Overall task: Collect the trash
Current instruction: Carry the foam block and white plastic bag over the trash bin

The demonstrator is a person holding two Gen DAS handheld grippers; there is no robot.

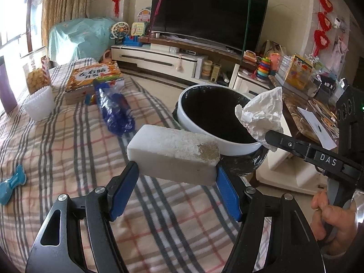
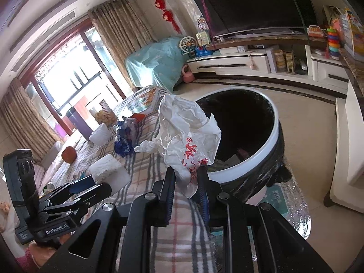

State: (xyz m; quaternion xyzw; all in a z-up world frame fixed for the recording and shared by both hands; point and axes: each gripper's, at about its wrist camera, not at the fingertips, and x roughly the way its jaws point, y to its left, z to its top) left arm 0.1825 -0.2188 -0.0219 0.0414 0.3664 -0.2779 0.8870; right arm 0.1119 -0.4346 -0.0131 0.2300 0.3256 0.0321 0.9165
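Note:
My left gripper (image 1: 176, 169) is shut on a white foam block (image 1: 173, 153) with a brown stain at one end, held above the plaid cloth near the bin. My right gripper (image 2: 186, 174) is shut on a crumpled white paper wrapper (image 2: 182, 132) with red print. That wrapper (image 1: 261, 116) hangs over the right rim of the round bin (image 1: 195, 134), which has a white rim and a black liner. In the right wrist view the bin (image 2: 276, 134) stands just beyond the wrapper, and the left gripper (image 2: 91, 183) with the foam block (image 2: 109, 170) shows at lower left.
A crumpled blue plastic bag (image 1: 116, 111), a white ribbed cup (image 1: 39, 104), a printed box (image 1: 93, 79) and a small teal toy (image 1: 12, 182) lie on the plaid cloth (image 1: 68, 154). A marble-topped table (image 1: 302, 113) stands right of the bin. A hand (image 1: 332, 218) grips the right tool.

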